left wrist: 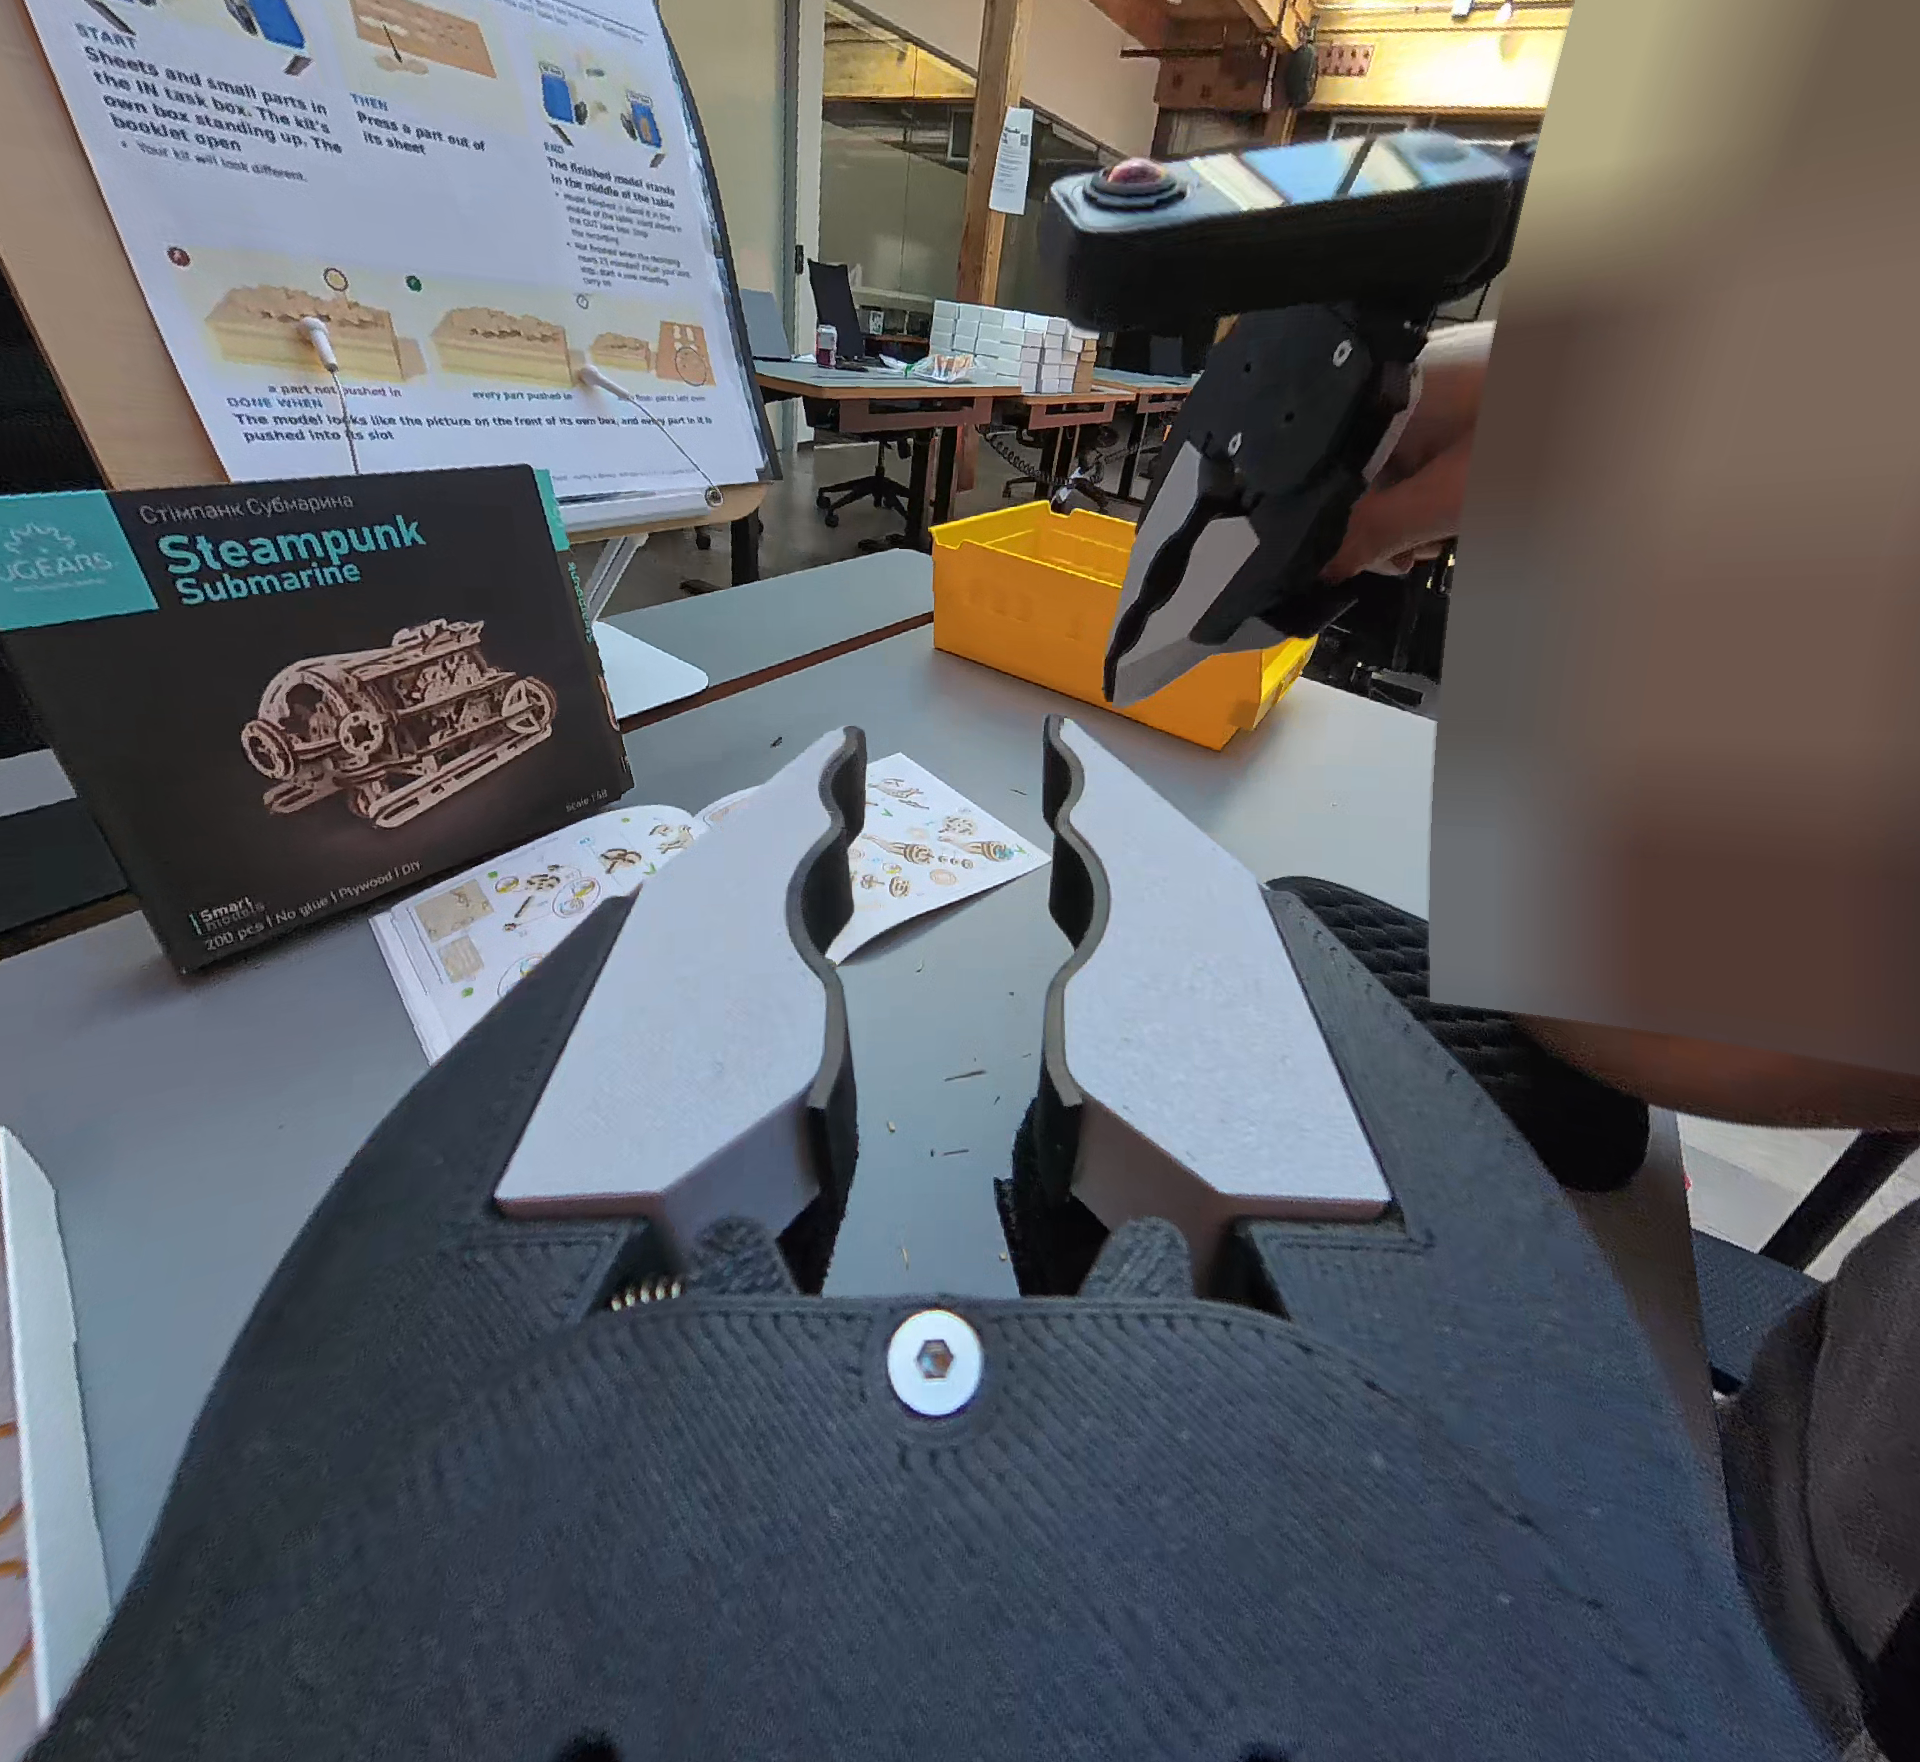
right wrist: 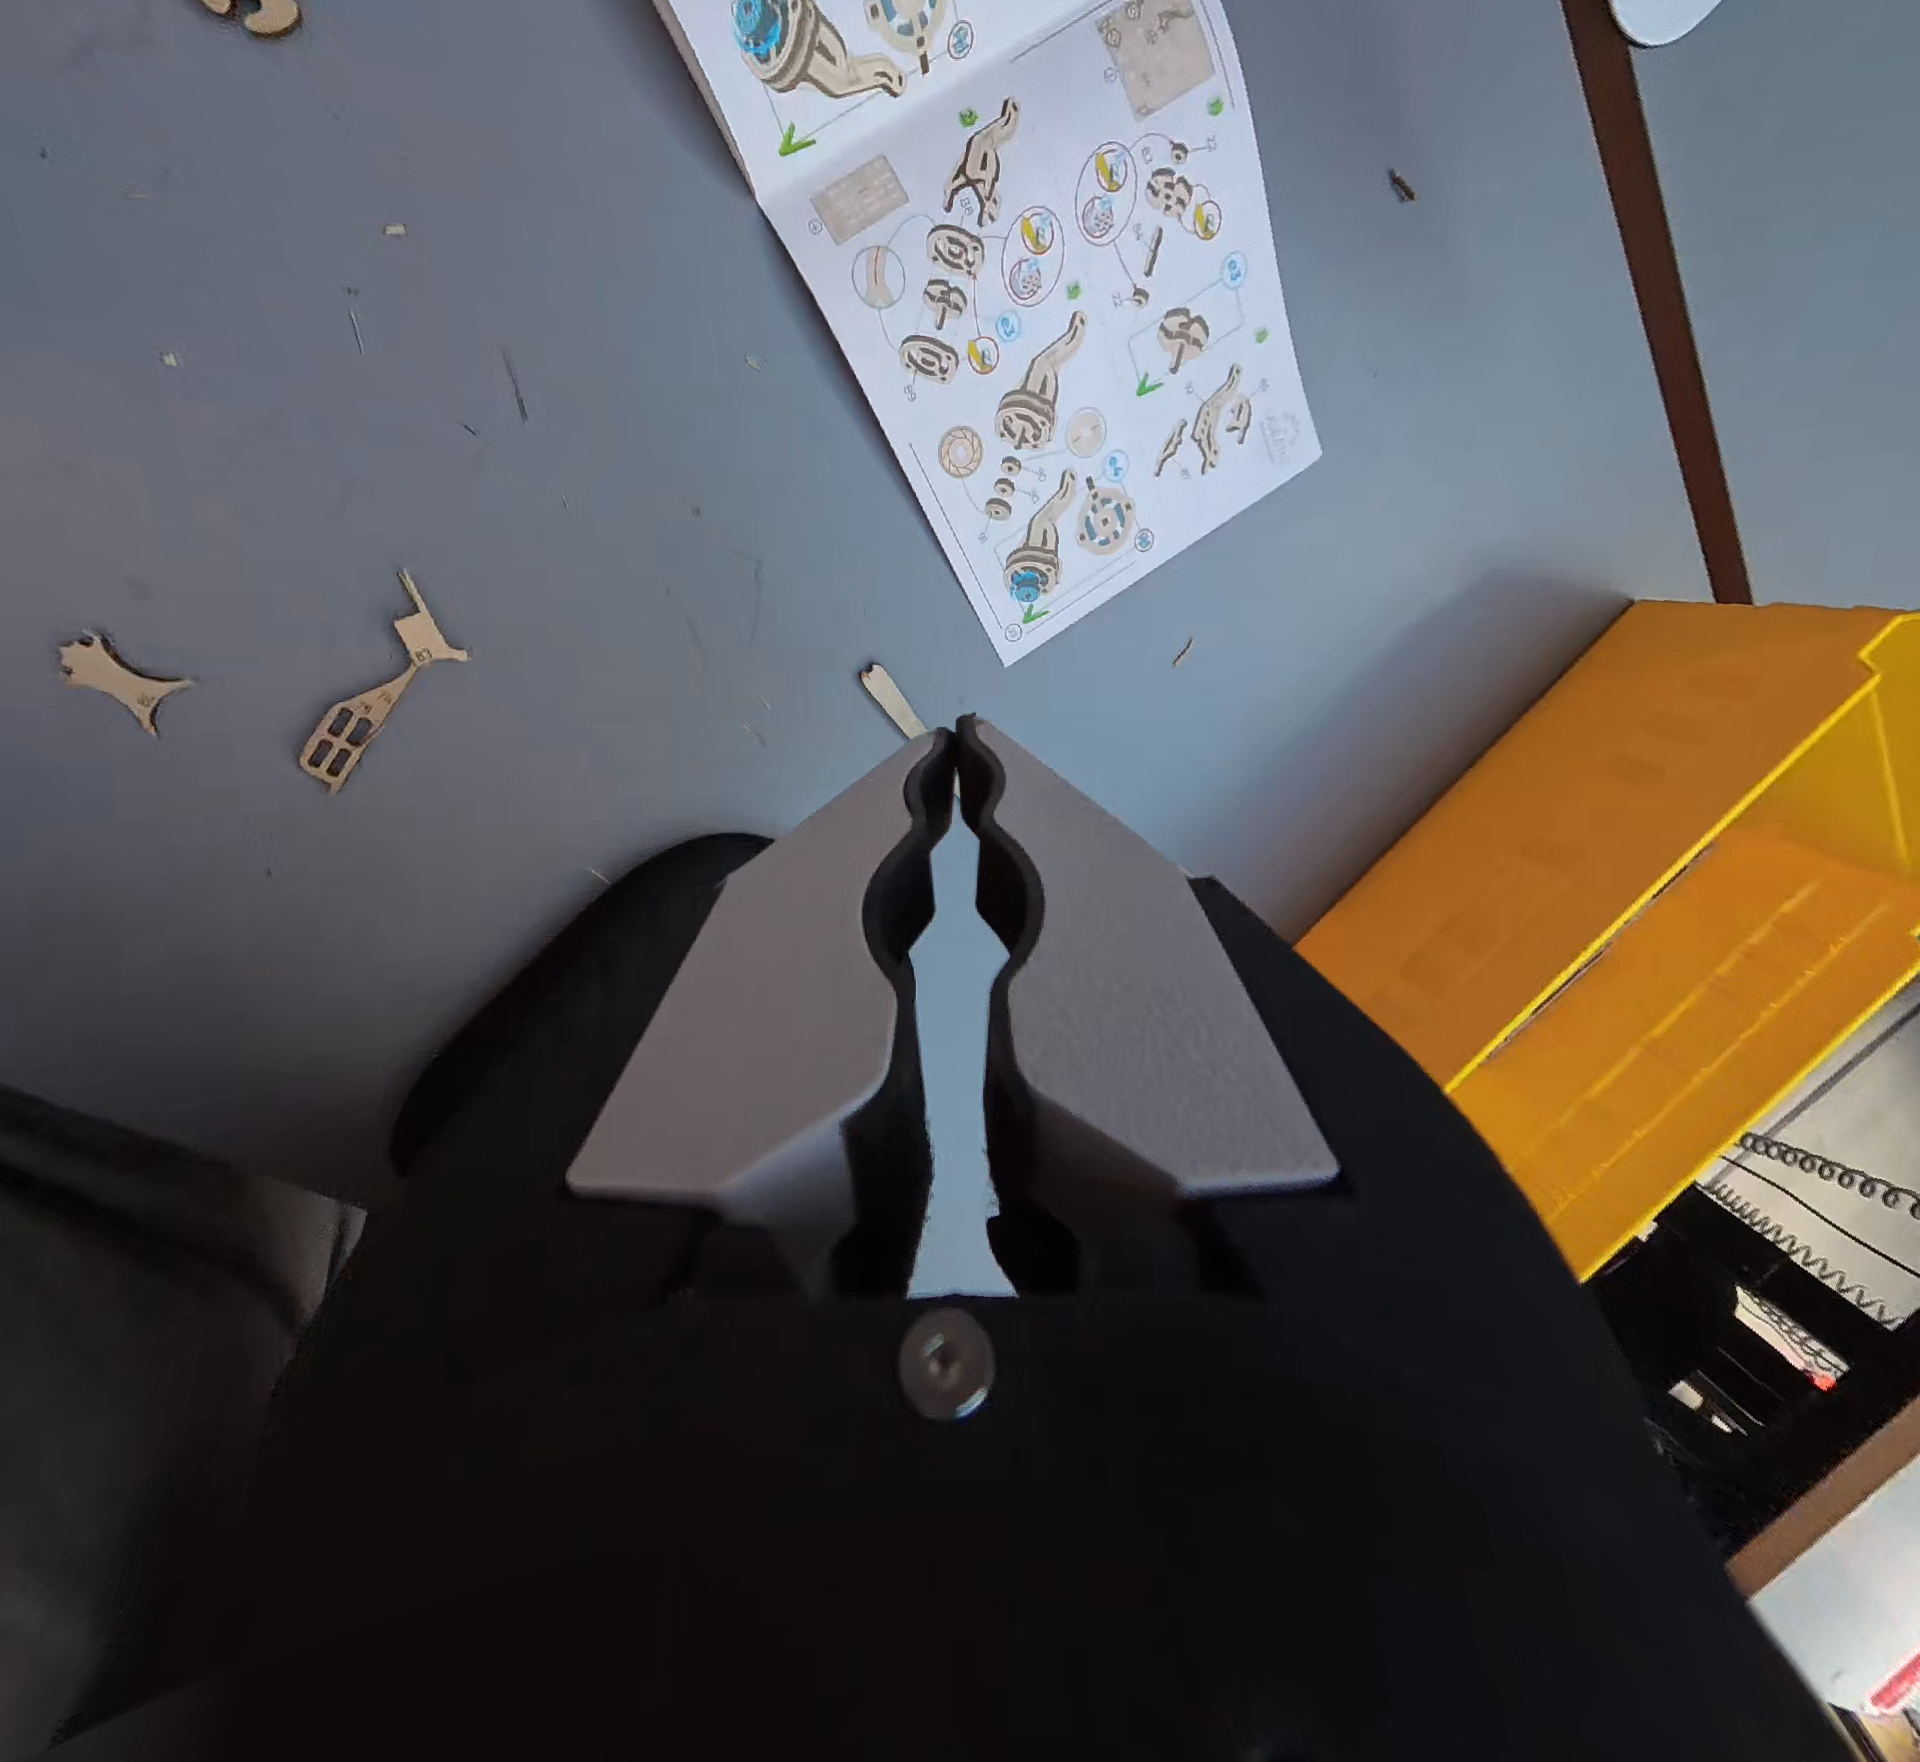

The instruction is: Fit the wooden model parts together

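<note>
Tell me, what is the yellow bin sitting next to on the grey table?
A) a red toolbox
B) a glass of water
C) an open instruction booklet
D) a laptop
C: the yellow bin stands just right of the open instruction booklet lying flat on the grey table.

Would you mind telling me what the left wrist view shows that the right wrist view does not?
Only the left wrist view shows the upright kit box, the instruction board behind it, and the left hand-held gripper, open and empty. Only the right wrist view shows loose wooden parts on the table, one thin piece at its tips. Both show the open booklet, the yellow bin and the shut right hand-held gripper.
</note>
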Action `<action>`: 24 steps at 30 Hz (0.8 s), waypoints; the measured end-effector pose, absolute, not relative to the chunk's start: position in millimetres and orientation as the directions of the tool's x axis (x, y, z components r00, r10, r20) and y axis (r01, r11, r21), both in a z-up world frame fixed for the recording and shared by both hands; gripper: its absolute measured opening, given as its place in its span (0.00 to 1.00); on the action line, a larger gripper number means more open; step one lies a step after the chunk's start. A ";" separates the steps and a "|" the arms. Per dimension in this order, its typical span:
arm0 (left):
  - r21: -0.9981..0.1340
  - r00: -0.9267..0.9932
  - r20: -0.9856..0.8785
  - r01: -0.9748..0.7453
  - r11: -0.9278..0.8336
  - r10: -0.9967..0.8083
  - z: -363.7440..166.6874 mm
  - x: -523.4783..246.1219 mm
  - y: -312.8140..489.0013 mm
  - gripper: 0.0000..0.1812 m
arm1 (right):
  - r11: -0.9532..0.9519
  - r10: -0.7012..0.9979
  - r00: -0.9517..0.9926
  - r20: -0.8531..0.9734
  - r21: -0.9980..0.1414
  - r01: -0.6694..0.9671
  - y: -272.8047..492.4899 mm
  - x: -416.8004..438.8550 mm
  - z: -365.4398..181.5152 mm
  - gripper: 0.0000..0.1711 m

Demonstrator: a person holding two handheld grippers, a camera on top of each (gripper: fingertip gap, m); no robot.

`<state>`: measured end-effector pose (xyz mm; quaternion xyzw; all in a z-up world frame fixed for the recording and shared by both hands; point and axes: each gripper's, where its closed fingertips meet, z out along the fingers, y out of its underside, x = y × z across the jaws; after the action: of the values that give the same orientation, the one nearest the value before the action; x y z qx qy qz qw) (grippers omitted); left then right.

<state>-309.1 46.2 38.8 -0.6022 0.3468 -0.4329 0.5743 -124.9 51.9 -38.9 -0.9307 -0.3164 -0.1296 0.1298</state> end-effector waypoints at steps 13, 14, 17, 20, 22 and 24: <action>-0.975 0.398 0.139 0.217 -0.054 -0.907 103.4 -310.6 97.7 0.16 | -0.751 0.630 0.716 0.302 0.004 0.660 80.6 -122.5 -83.0 0.00; -0.974 0.401 0.140 0.222 -0.053 -0.905 107.9 -310.2 102.4 0.16 | -0.757 0.629 0.720 0.293 0.018 0.654 81.2 -121.2 -85.7 0.00; -0.972 0.405 0.118 0.235 -0.022 -0.907 125.2 -308.3 111.6 0.15 | -0.767 0.623 0.729 0.284 0.036 0.641 83.2 -117.6 -89.9 0.00; -0.971 0.414 0.074 0.236 0.029 -0.907 142.9 -306.9 116.0 0.15 | -0.778 0.612 0.739 0.283 0.046 0.627 84.5 -115.5 -92.0 0.00; -0.970 0.415 0.060 0.238 0.044 -0.908 149.7 -306.6 116.8 0.15 | -0.773 0.620 0.731 0.284 0.060 0.632 84.2 -116.3 -94.4 0.00; -0.970 0.416 0.067 0.240 0.038 -0.907 151.7 -307.1 118.8 0.15 | -0.769 0.626 0.725 0.287 0.078 0.634 83.6 -116.4 -96.8 0.00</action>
<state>-307.1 118.8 151.7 -0.5351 0.3117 -0.4412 0.6495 -116.4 83.6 -96.8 -0.9285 -0.3394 -0.1500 0.0127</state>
